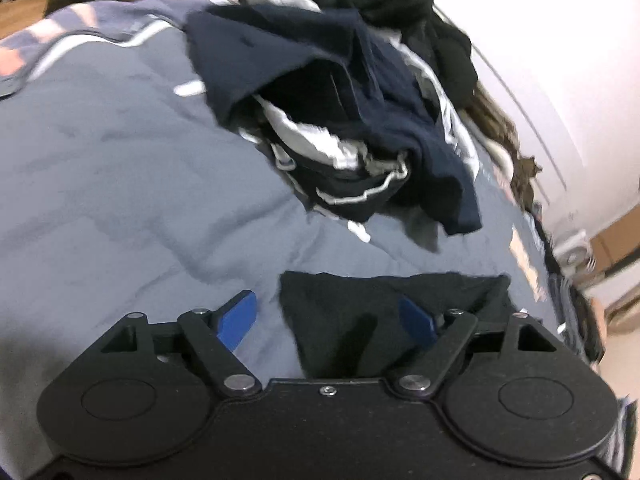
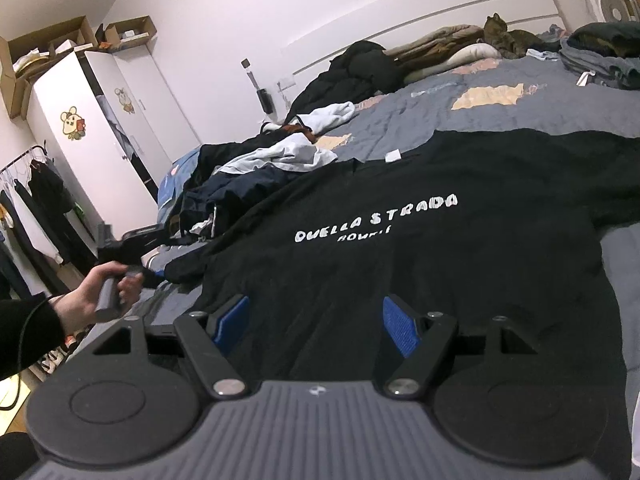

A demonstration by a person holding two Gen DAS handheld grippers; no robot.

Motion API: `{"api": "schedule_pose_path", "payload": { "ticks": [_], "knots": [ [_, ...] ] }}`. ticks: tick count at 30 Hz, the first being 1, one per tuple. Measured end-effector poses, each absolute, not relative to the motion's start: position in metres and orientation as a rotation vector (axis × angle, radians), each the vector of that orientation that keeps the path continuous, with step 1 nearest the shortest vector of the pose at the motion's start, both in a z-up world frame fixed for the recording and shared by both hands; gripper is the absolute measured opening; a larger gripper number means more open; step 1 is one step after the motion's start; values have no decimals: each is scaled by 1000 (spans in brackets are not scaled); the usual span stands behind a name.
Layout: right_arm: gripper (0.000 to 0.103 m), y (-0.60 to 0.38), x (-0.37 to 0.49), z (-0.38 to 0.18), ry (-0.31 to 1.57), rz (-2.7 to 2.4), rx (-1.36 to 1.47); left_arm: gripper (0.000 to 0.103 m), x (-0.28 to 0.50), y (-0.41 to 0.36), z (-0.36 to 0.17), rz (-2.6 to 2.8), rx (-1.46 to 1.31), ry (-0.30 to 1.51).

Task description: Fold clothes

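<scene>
A black T-shirt (image 2: pixel 400 264) with white lettering lies spread flat on the grey bedspread (image 2: pixel 460 120), chest side up. My right gripper (image 2: pixel 316 316) hovers open over its lower part, blue pads (image 2: pixel 398 328) wide apart and holding nothing. In the left wrist view, my left gripper (image 1: pixel 326 304) is open above a corner of the black T-shirt (image 1: pixel 352 340), which lies between the fingers without being pinched. The right wrist view shows a hand (image 2: pixel 100 292) holding the left gripper's handle at the shirt's left edge.
A heap of unfolded dark and white clothes (image 1: pixel 340 128) lies just beyond the left gripper, also visible as a clothes heap (image 2: pixel 260 168). Folded clothes (image 2: pixel 600 56) and a cat (image 2: pixel 504 36) sit at the far end of the bed. A white wardrobe (image 2: pixel 100 120) and clothes rack (image 2: pixel 32 200) stand left.
</scene>
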State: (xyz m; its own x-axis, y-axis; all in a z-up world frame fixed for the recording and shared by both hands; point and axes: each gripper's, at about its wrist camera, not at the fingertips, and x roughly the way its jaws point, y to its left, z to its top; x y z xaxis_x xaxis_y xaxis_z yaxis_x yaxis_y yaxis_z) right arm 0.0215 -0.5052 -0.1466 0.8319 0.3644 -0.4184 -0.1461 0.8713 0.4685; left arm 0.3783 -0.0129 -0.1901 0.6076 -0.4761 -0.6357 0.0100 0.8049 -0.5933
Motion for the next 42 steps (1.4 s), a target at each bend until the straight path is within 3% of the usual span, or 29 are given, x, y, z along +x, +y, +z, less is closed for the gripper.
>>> {"api": "schedule_pose_path", "payload": {
  "ticks": [2,3,4,5,11,15,16,19,20,25,34,36,37,42],
  "knots": [
    [73,-505,23,-147,531,282,442,74,384,-20,-191,-322,-545,880],
    [73,-504,23,-148,533,284,442,63,386,-23,-191,-334,-522,877],
    [73,-504,23,-149,535,286,442,25,387,-26,-191,-346,-500,873],
    [73,-502,23,-150,538,287,441,8,389,-30,-190,-358,-477,869],
    [73,-498,21,-151,547,301,428,6,396,-33,-148,-340,-330,677],
    [73,-498,20,-153,549,300,425,9,411,-38,-132,-330,-210,642],
    [73,-497,20,-153,550,299,423,16,413,-41,-135,-317,-193,643],
    [73,-497,21,-153,556,304,417,57,406,-33,-145,-238,-214,675],
    [73,-497,21,-153,558,307,416,59,403,-29,-148,-209,-224,688],
    [73,-496,20,-151,553,311,411,59,346,3,-144,-213,-333,663],
    [73,-494,17,-146,528,318,411,60,298,-28,-170,-293,-403,801],
    [73,-494,16,-145,526,315,408,50,302,-28,-179,-295,-450,814],
    [73,-494,16,-145,526,314,407,16,303,-28,-180,-305,-447,816],
    [73,-495,18,-146,535,319,409,4,299,-8,-178,-347,-426,854]
  ]
}}
